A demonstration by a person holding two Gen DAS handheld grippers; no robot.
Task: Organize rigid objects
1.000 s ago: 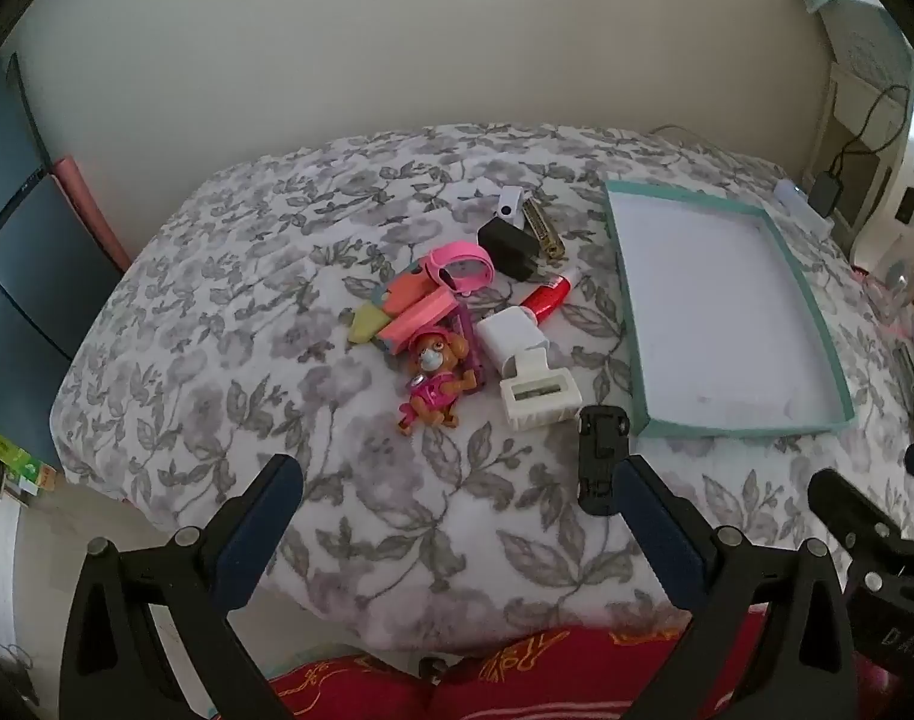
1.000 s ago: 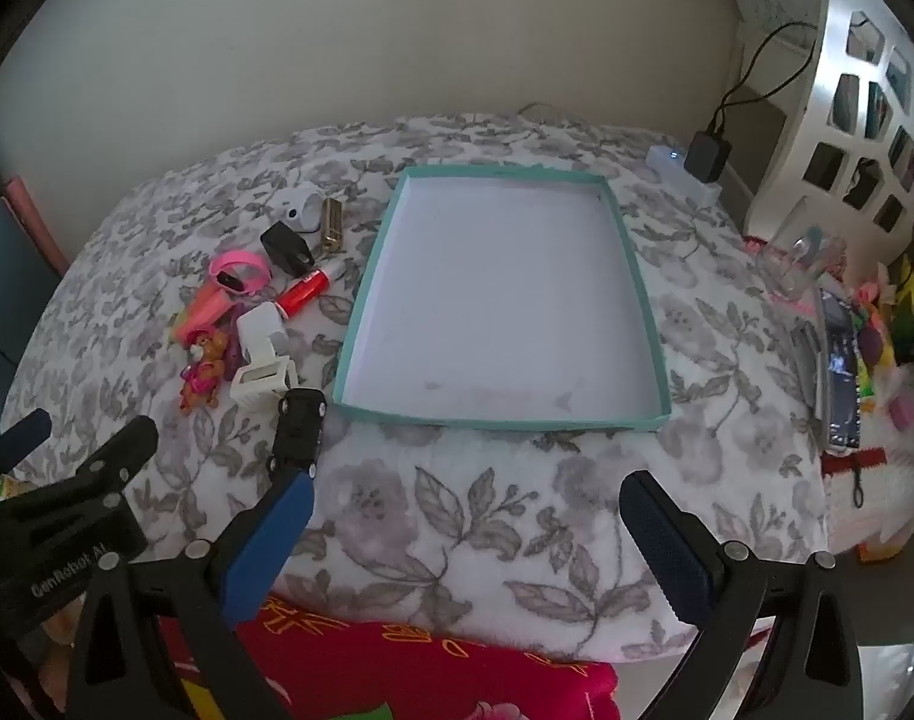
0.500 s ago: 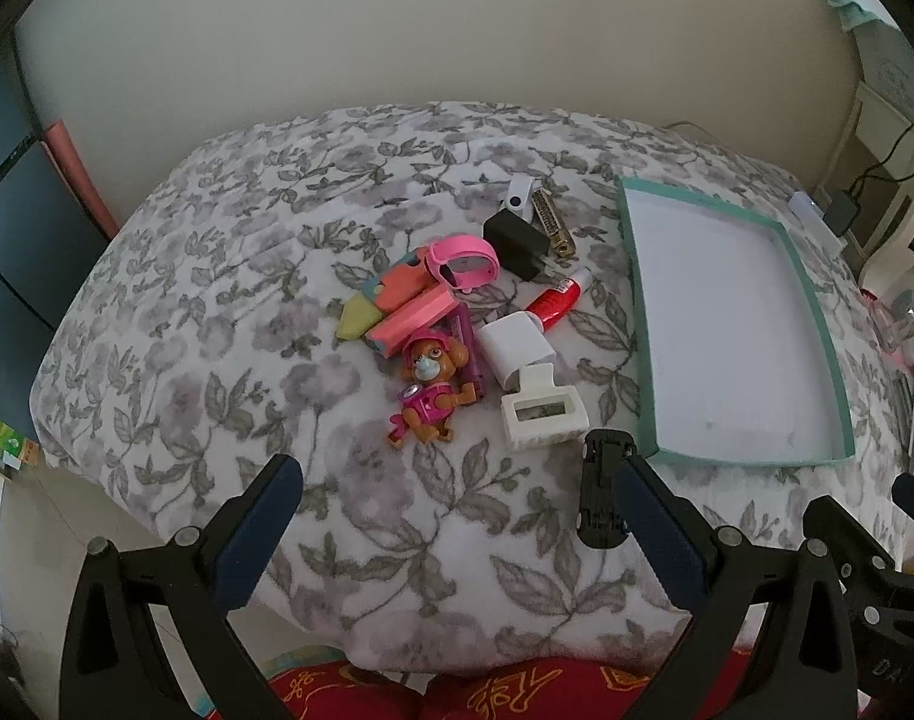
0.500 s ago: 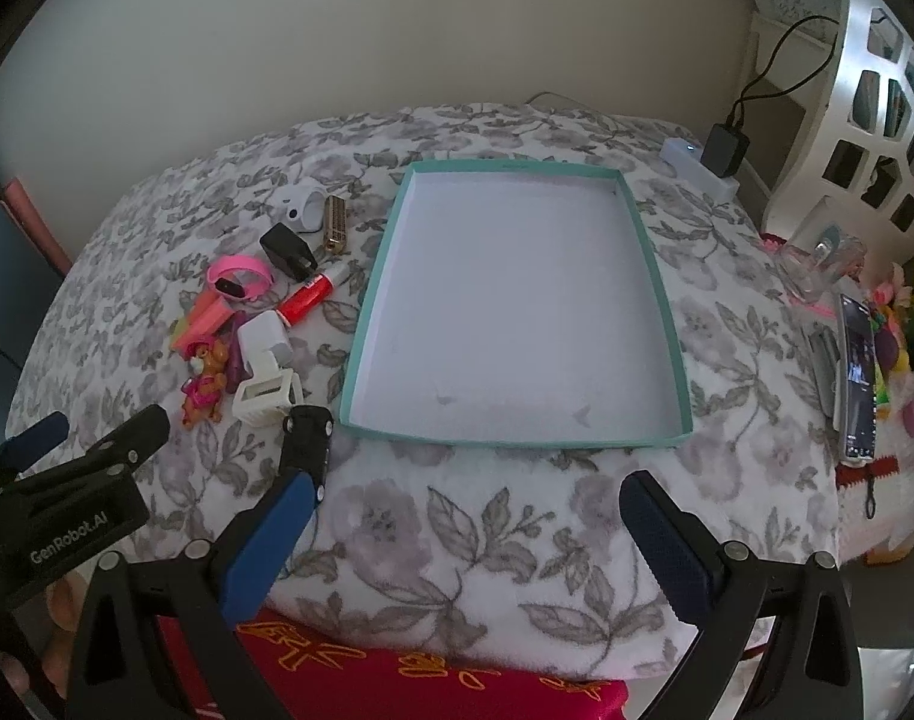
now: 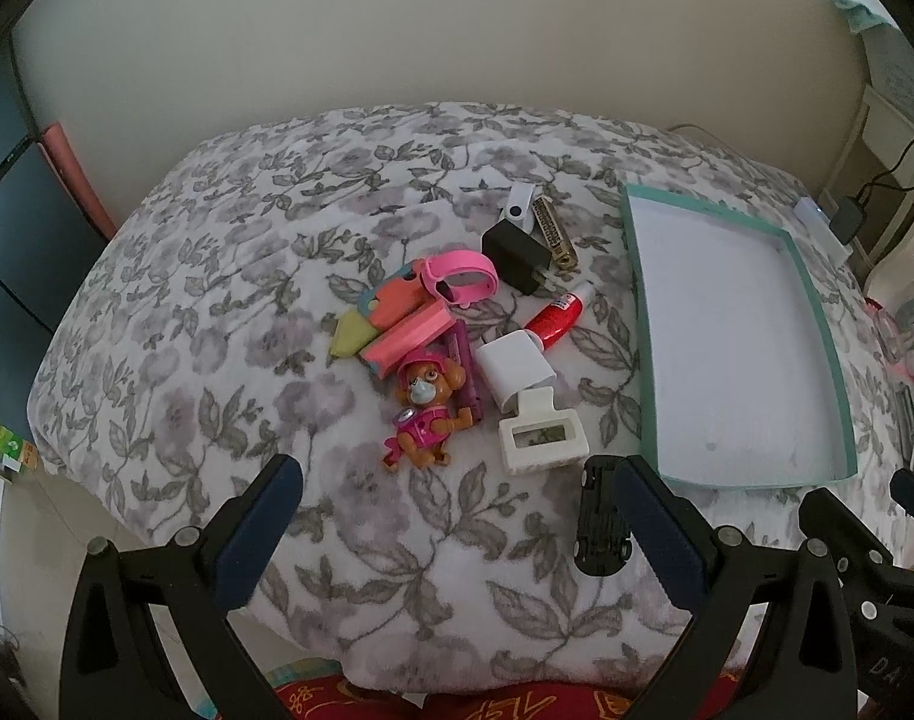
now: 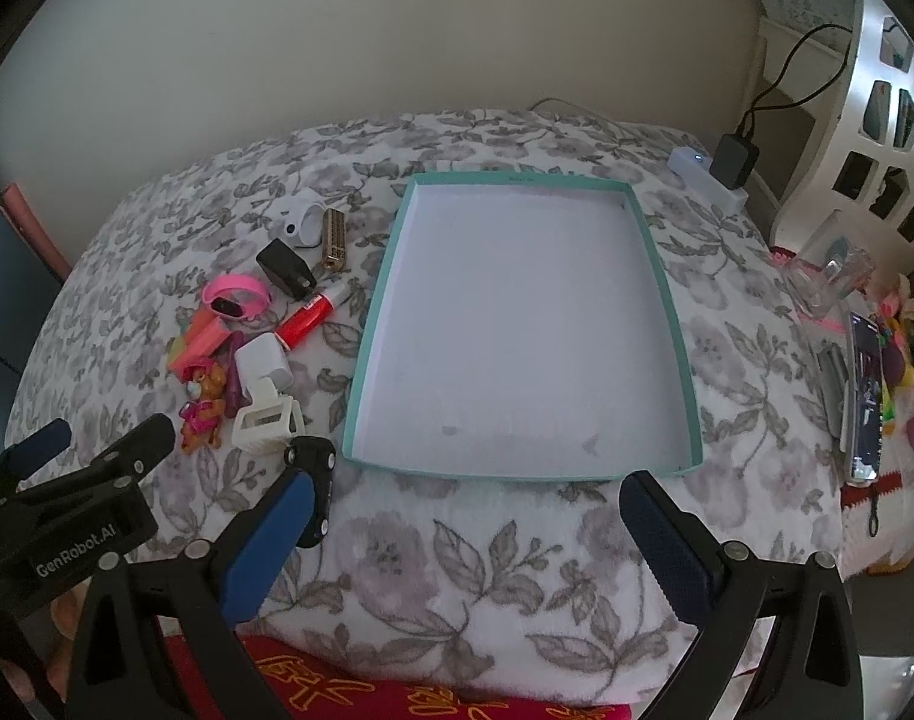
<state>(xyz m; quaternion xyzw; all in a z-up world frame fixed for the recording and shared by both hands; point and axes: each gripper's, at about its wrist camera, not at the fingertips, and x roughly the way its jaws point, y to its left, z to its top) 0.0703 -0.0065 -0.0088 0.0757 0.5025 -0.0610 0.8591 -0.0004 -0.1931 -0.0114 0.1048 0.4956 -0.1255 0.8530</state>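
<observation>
Clutter of small rigid toys and chargers [image 5: 457, 354] heaped on floral bed cover [image 5: 217, 360], at 9 o'clock of shallow teal-rimmed white tray [image 6: 673, 324], bare, likely sorting target. Left gripper [image 5: 457, 534] and right gripper [image 6: 466, 546] hover near edge, jaws apart, nothing held. Black toy car [image 5: 598, 531] lies nearest, probably first pick.

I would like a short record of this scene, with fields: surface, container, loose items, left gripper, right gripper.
surface: floral blanket
container: teal tray, nothing inside
loose items: puppy figure, pink band, black charger, red tube, black toy car, all left of the tray
left gripper: open, holds nothing
right gripper: open, holds nothing
</observation>
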